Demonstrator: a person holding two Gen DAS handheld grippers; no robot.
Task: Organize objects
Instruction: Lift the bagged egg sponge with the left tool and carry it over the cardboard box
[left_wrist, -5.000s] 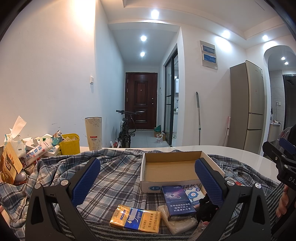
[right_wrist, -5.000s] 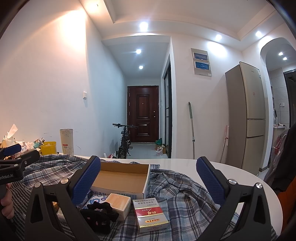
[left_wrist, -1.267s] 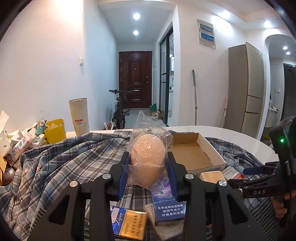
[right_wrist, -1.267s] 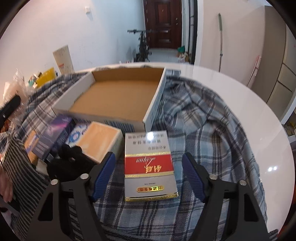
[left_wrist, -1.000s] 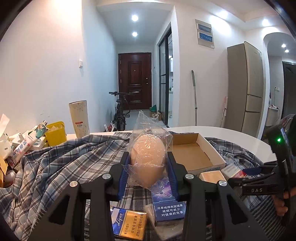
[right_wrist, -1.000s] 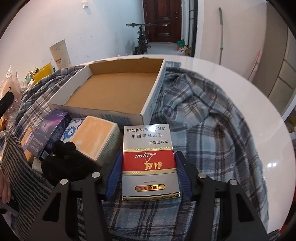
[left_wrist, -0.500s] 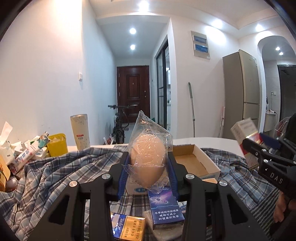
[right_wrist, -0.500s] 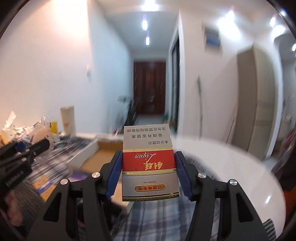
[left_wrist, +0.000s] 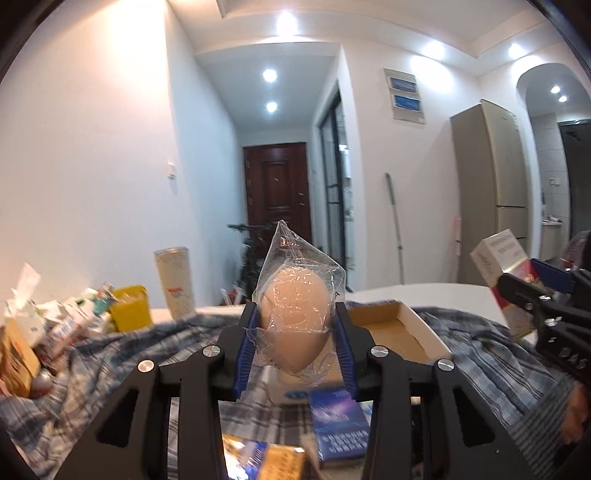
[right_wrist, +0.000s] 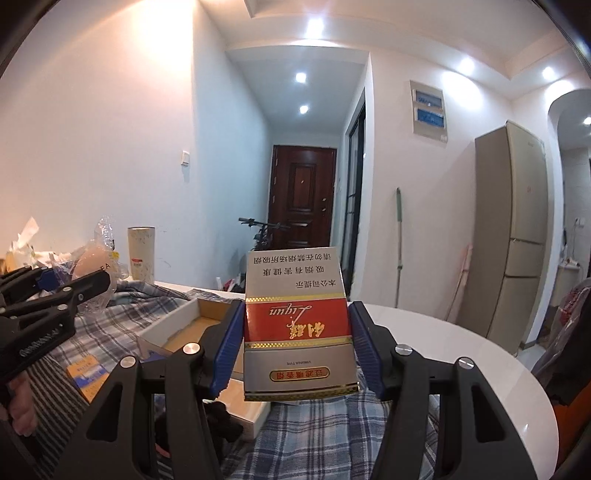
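carry step: left tongs (left_wrist: 295, 332) clamp the bagged sponge (left_wrist: 295, 317) at frame centre, right tongs (right_wrist: 297, 336) clamp the red carton (right_wrist: 297, 332); next, likely lower both into the cardboard box (left_wrist: 402, 332), centre right.

Red, white and silver carton (right_wrist: 297, 321), peach sponge (left_wrist: 294, 318) (clear wrap), blue-grey plaid cloth (right_wrist: 325, 435), yellow tub (left_wrist: 131, 307).
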